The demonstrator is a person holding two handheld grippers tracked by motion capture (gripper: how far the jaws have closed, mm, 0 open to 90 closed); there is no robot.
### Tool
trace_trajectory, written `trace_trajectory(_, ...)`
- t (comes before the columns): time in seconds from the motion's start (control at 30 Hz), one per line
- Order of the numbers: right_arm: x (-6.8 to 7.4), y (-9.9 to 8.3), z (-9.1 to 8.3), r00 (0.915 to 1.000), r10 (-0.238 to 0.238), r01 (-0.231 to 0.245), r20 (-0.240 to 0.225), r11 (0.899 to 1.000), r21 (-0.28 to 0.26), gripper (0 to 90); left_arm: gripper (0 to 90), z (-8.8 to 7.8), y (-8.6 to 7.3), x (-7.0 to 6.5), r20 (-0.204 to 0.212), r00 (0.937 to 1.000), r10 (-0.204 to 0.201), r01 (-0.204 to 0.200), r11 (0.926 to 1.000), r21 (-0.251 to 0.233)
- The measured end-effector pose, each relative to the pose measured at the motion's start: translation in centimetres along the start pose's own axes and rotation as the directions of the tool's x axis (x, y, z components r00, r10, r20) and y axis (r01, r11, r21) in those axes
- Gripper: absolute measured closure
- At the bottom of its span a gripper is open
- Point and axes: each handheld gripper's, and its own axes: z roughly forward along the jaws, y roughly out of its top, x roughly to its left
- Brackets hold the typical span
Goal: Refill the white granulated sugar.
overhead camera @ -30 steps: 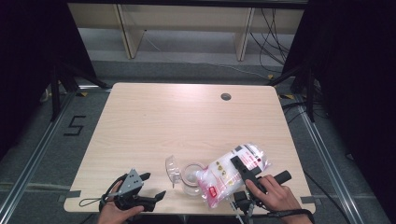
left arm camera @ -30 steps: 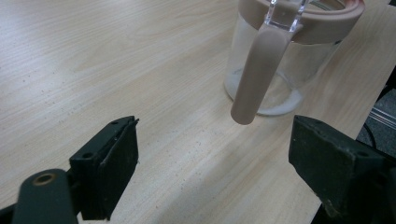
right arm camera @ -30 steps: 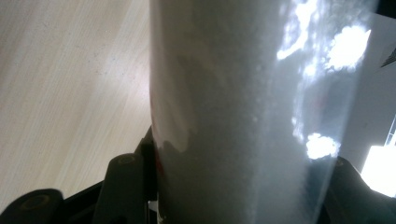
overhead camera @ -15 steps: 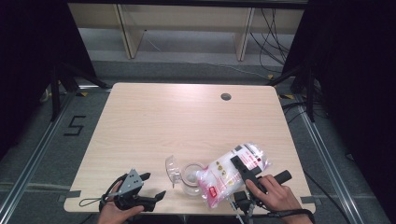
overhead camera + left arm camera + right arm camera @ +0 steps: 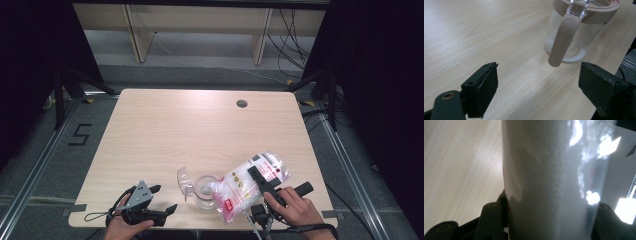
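Note:
A clear plastic bag of white grains [image 5: 247,182] with red print lies tilted, its lower end over the mouth of a glass jar [image 5: 204,191]. My right gripper [image 5: 258,180] is shut on the bag's middle; in the right gripper view the bag [image 5: 549,177] is squeezed between both jaws. The jar [image 5: 579,37] has a beige rim, a beige strap hanging down its front, and a thin white layer at the bottom. Its clear lid [image 5: 183,182] stands flipped open to the left. My left gripper [image 5: 164,198] rests open near the table's front left edge, pointing at the jar with nothing between its fingers [image 5: 484,87].
The light wooden table [image 5: 200,130] has a round cable hole [image 5: 242,103] at the back right. Jar and bag sit close to the front edge. Shelving and cables lie on the floor beyond the table.

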Motion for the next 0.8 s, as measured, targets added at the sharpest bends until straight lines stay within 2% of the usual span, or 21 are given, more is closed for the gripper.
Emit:
trace_trajectory(0.07,0.06,0.01,-0.02,1.0,0.005,-0.005,-0.002,1.0,0.002,51.4,15.8,-0.06,0.01,0.05,-0.001,1.0,0.009,-0.009,0.9999,0.007)
trace_trajectory(0.1,0.21,0.02,-0.1,0.9997,0.023,-0.023,-0.003,1.0,0.012,51.4,15.8,-0.07,0.02,0.05,0.0,1.0,0.009,-0.009,0.9999,0.007)
trace_trajectory(0.17,0.22,0.05,-0.06,0.9998,0.019,-0.019,-0.004,1.0,0.007,51.5,15.7,0.0,-0.01,-0.01,0.001,1.0,-0.001,0.001,1.0,-0.001)
trace_trajectory(0.2,0.22,0.07,-0.04,0.9999,0.016,-0.016,-0.003,1.0,0.005,51.5,15.7,-0.09,0.01,0.12,0.0,0.9999,0.016,-0.016,0.9998,0.008)
trace_trajectory(0.33,0.18,0.02,-0.09,0.9999,0.017,-0.017,0.0,1.0,0.009,51.6,15.7,-0.11,0.02,0.13,-0.003,0.9998,0.017,-0.017,0.9998,0.01)
trace_trajectory(0.4,0.08,-0.02,-0.01,0.9999,0.01,-0.01,0.003,1.0,-0.001,51.6,15.8,0.0,-0.01,-0.03,0.003,1.0,-0.003,0.003,1.0,-0.002)
trace_trajectory(0.57,-0.02,0.01,-0.02,0.9999,-0.009,0.009,0.01,1.0,-0.001,51.7,15.7,-0.01,0.0,-0.02,0.001,1.0,-0.001,0.001,1.0,-0.002)
trace_trajectory(0.63,0.21,0.0,-0.09,0.9997,0.018,-0.018,0.015,1.0,0.006,51.7,15.8,-0.04,0.0,0.03,0.001,1.0,0.005,-0.005,1.0,0.005)
trace_trajectory(0.8,0.14,0.04,-0.08,0.9998,0.012,-0.012,0.014,1.0,0.002,51.9,15.7,-0.01,-0.02,0.0,0.002,1.0,-0.001,0.001,1.0,-0.001)
